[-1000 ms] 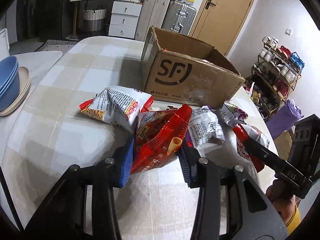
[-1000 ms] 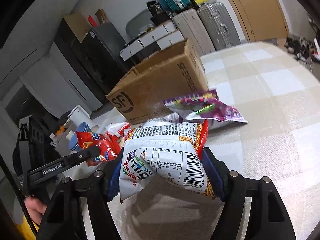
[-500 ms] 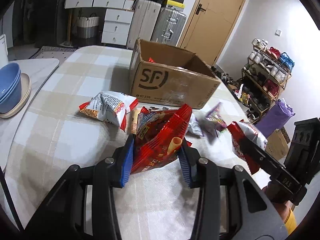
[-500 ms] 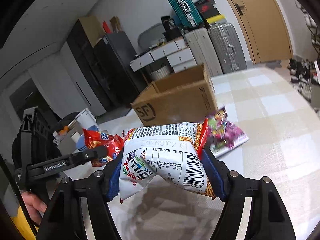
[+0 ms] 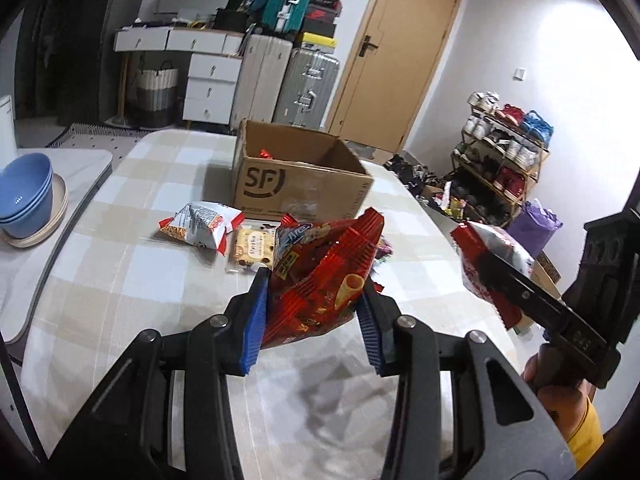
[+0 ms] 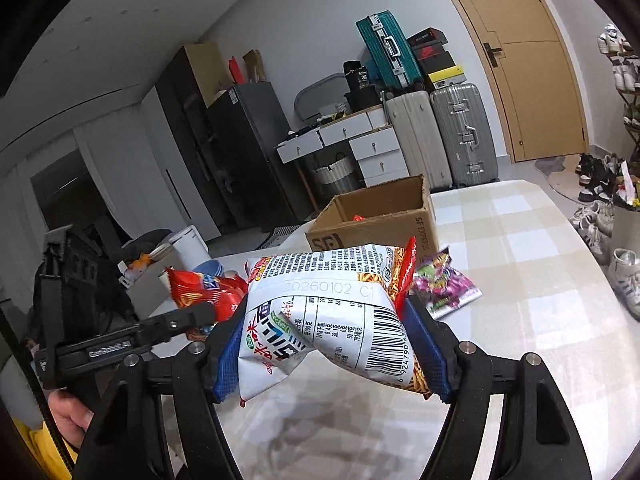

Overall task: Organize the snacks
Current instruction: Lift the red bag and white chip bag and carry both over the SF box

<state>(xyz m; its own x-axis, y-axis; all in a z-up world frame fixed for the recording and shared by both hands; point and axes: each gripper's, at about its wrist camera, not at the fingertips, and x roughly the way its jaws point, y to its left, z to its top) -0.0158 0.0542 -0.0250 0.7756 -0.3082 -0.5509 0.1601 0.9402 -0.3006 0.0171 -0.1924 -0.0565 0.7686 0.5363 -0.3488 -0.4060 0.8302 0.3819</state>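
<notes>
My left gripper (image 5: pixel 314 320) is shut on a red snack bag (image 5: pixel 320 276) and holds it above the checked table. My right gripper (image 6: pixel 330 348) is shut on a white noodle snack bag (image 6: pixel 320 312), also lifted; that bag shows at the right of the left wrist view (image 5: pixel 492 264). The open cardboard SF box (image 5: pixel 300 184) stands at the table's far side with a red packet inside. A white-and-red bag (image 5: pixel 200 226) and a biscuit pack (image 5: pixel 252 248) lie in front of the box. A purple snack pack (image 6: pixel 444 284) lies on the table to the right.
The table (image 5: pixel 120 280) has a checked cloth. Blue bowls on a plate (image 5: pixel 26 196) sit on a side surface to the left. Suitcases, white drawers and a door stand behind; a shoe rack (image 5: pixel 504 160) is on the right.
Both grippers have risen and pulled back from the box with their bags still held. The box and the loose snacks now look smaller and farther away.
</notes>
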